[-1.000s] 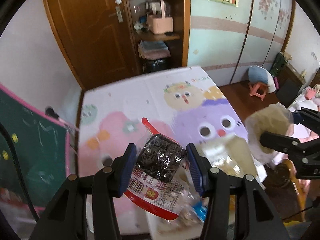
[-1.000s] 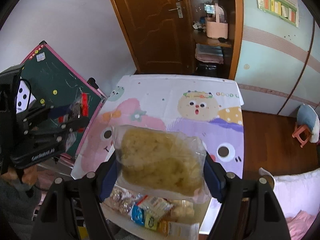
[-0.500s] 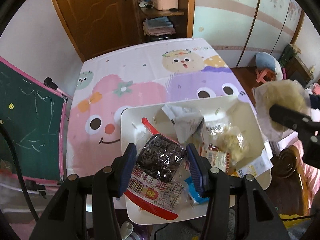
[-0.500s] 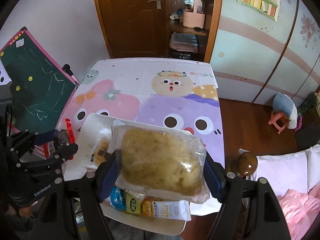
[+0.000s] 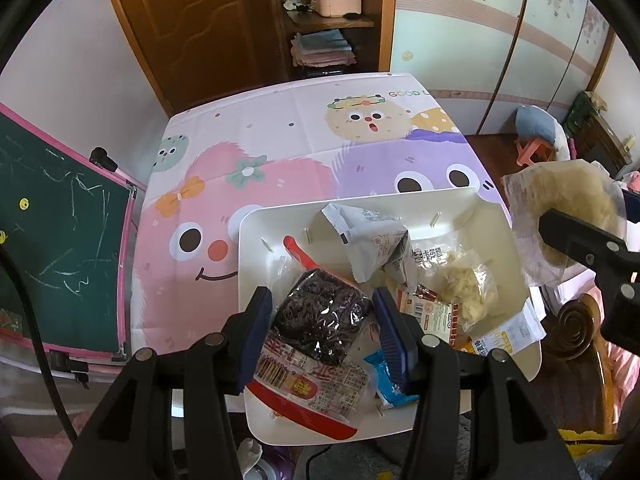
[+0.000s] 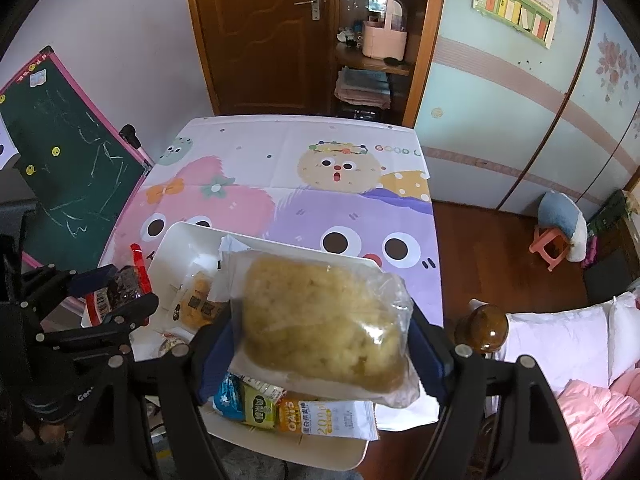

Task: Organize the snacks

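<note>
A: The left claw [image 5: 325, 322] is clamped on the red-labelled dark snack pack [image 5: 320, 320], above the white tray [image 5: 256, 248] on the table [image 5: 280, 128]. Light and crinkly, I'd guess; grip the middle.

B: The right claw [image 6: 320, 344] squeezes the clear yellow crumbly bag [image 6: 324, 316], likely fragile. "OATS" [image 6: 294, 414] reads below; the cloth says "GOOD".

Hidden and unreadable parts
The yellow bag [image 6: 324, 320] covers much of the tray [image 6: 180, 240]; wrapper print [image 5: 312, 380] is too small to read.
</note>
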A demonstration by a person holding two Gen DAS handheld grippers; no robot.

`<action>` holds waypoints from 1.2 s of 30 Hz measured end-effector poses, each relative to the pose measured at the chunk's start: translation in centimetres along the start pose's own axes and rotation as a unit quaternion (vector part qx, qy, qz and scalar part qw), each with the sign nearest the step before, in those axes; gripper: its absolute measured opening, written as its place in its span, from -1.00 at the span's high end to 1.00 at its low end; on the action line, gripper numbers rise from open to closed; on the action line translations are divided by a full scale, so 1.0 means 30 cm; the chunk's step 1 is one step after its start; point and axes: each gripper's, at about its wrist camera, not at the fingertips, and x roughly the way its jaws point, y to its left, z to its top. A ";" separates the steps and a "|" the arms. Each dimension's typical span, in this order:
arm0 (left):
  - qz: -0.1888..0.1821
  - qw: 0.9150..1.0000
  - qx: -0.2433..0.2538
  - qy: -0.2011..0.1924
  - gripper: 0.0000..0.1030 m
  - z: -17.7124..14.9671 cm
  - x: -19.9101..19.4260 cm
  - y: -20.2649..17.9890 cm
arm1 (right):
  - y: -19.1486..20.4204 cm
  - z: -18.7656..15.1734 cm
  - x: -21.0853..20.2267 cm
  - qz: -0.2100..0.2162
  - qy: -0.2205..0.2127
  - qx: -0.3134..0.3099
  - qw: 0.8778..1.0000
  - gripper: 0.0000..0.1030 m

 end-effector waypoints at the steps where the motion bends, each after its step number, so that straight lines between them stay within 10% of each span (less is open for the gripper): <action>1: 0.000 1.000 -0.001 -0.001 -0.11 0.000 -0.004 -0.002 | 0.002 -0.001 0.000 0.002 0.000 0.000 1.000 -0.52; 7: 0.005 1.000 -0.001 -0.021 -0.78 -0.003 -0.043 -0.013 | 0.013 -0.004 -0.024 -0.001 -0.020 0.000 1.000 -0.76; 36: 0.015 0.997 -0.058 -0.040 -0.79 -0.077 -0.181 0.031 | 0.019 -0.034 -0.093 0.030 -0.030 0.042 0.998 -0.80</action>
